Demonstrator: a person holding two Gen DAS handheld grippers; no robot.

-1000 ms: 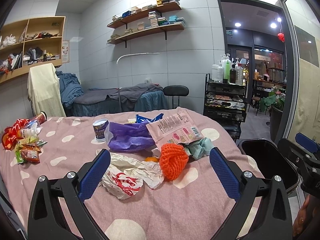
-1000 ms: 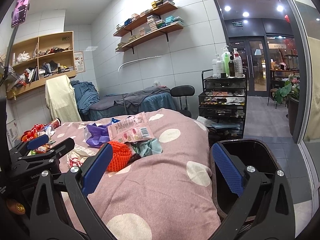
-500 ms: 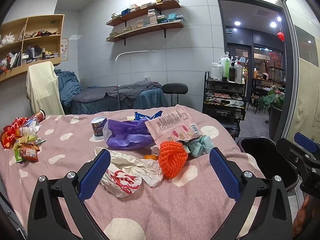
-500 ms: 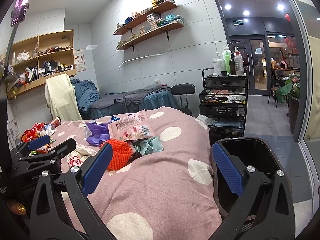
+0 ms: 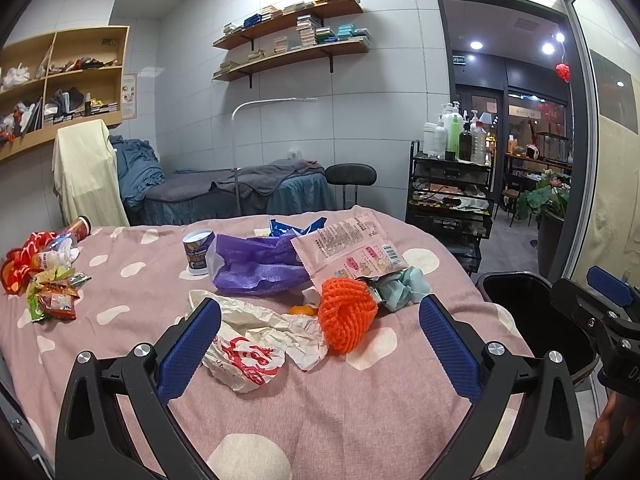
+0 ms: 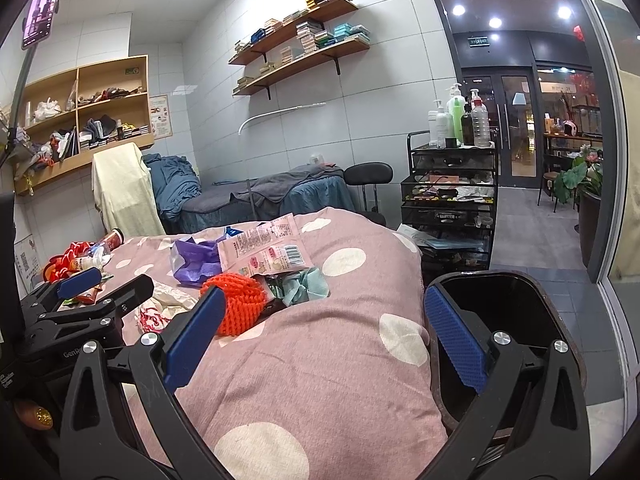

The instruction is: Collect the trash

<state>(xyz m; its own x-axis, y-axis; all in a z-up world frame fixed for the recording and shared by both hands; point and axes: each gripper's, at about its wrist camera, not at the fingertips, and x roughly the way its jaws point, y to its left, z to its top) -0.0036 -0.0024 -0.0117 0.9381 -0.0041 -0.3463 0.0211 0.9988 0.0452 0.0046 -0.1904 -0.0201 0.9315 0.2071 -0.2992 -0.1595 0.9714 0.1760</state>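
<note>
Left gripper (image 5: 320, 334) and right gripper (image 6: 324, 328), both spread wide and empty, hover over trash.
Crumpled wrapper (image 5: 256, 344) lies between the left fingers on a pink spotted bedspread (image 5: 320, 412); black bin (image 6: 516, 300) beside it.

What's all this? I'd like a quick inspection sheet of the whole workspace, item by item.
Surface: pink spotted blanket, rumpled.
Job's things: orange knit ball, crumpled white bag, purple bag, pink packet, paper cup, snack wrappers; black bin beside the bed.
Clutter: nothing seen beyond the trash.
Grippers: left claw open; right claw open; both empty.
Cables: nothing seen.
Surroundings: trolley with bottles, wall shelves.
</note>
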